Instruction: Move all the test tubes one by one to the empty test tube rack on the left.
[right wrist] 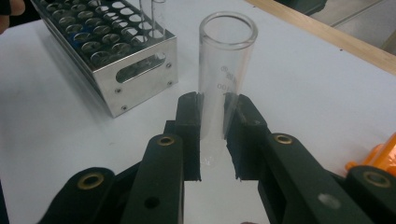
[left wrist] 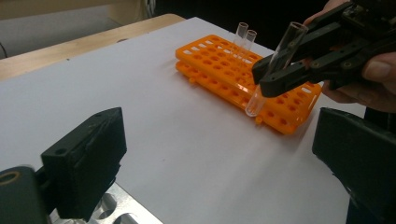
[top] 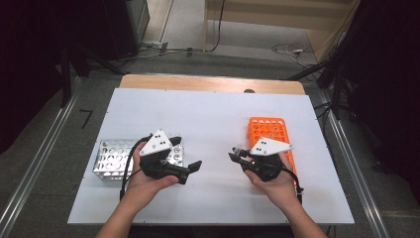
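Note:
My right gripper (right wrist: 212, 116) is shut on a clear glass test tube (right wrist: 224, 70), gripping it near its lower part, open mouth up. The left gripper view shows that tube (left wrist: 275, 70) tilted just in front of the orange rack (left wrist: 243, 79), its round bottom above the white tabletop. In the high view the right gripper (top: 234, 156) hovers left of the orange rack (top: 267, 130). My left gripper (top: 188, 153) is open and holds nothing, beside the metal rack (top: 111, 158); its jaws stand far apart in its own view (left wrist: 219, 158).
Two more tubes (left wrist: 245, 35) stand in the orange rack's far end. The steel rack (right wrist: 116, 51) holds a couple of tubes (right wrist: 152, 18) near its corner. White board (top: 213, 119) covers the table; its wooden edge (top: 208, 83) lies at the far side.

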A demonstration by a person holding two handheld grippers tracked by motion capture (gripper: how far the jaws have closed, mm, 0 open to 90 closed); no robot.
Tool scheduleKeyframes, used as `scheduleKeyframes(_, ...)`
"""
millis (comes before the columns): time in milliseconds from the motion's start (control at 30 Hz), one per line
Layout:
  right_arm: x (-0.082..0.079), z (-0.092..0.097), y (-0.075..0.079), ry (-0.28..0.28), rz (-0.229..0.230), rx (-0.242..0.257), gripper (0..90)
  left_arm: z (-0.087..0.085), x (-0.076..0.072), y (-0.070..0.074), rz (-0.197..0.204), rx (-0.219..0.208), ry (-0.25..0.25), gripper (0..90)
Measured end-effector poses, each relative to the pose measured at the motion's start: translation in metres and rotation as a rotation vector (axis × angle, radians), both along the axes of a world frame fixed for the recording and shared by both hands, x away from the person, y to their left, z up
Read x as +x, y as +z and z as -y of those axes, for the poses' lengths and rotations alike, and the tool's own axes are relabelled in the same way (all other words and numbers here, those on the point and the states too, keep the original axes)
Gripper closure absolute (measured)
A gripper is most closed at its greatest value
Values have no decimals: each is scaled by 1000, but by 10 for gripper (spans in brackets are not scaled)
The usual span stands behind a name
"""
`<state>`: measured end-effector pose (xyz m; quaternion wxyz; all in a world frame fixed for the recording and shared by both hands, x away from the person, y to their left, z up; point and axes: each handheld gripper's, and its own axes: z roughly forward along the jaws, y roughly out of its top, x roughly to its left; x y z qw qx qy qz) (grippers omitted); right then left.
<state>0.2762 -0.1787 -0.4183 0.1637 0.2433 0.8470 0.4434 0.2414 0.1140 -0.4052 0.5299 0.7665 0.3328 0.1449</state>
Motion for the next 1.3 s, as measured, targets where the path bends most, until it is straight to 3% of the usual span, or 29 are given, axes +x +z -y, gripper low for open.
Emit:
scheduleKeyframes(133, -4, -9, -3, 18, 8, -21, 731, 9, -2, -1, 0, 29, -7, 65)
scheduleKeyframes(267, -8, -18, -5, 39, 13, -42, 731, 19, -5, -2, 18, 60, -5, 182)
scheduleKeyframes(600, -17, -39, -12, 96, 19, -82, 731, 32, -9, -3, 5, 35, -81, 418)
scheduleKeyframes(800, -21, -49, -14, 135, 25, -105, 731, 37, -10, -5, 10, 42, -105, 535)
scheduleKeyframes(1100, -27, -56, -13, 164, 20, -107, 731, 43, -13, -7, 28, 77, -120, 665)
scheduleKeyframes(1300, -27, -57, -13, 173, 14, -103, 731, 44, -13, -7, 31, 88, -123, 702)
